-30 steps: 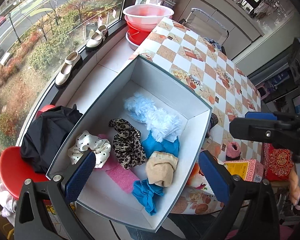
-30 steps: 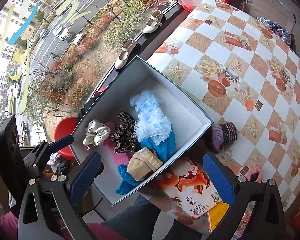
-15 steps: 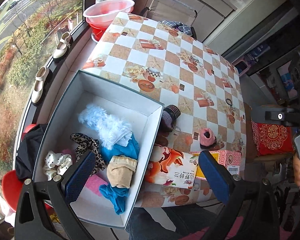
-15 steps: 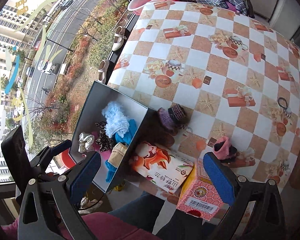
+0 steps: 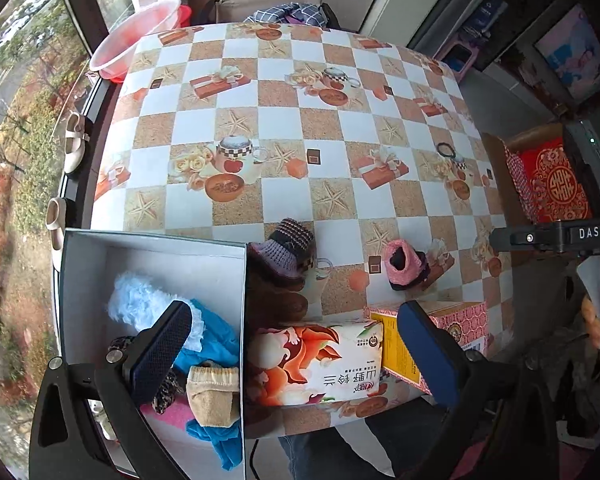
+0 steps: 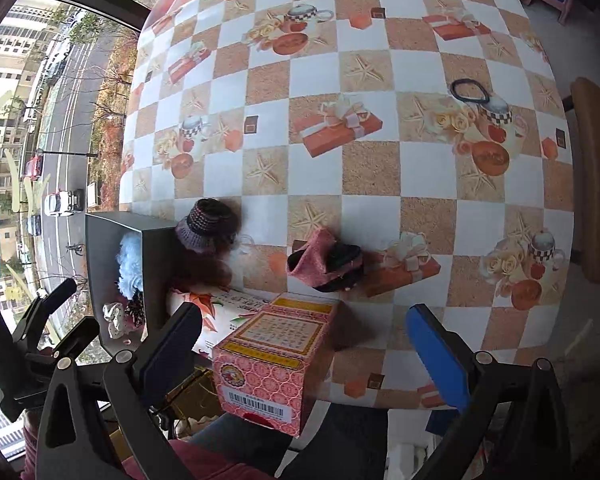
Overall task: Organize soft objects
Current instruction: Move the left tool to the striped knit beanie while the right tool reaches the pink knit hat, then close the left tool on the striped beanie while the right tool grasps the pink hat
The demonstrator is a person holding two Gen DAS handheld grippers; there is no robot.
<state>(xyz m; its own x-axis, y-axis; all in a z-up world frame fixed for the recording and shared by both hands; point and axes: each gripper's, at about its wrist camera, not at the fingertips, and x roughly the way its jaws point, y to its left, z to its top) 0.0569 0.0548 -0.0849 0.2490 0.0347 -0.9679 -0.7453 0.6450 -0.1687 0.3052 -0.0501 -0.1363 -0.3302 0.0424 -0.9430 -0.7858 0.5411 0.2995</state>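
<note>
The worktop [image 5: 284, 92] is covered with a checked cloth printed with starfish, teapots and gift boxes. On it are seen a purple knitted hat [image 5: 284, 250], a pink knitted piece [image 5: 404, 264], a black hair tie [image 6: 469, 90], a tissue pack [image 5: 316, 360] and a pink carton [image 6: 272, 360] near the front edge.

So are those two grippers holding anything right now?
No. Left gripper and right gripper are both open and empty.
</note>
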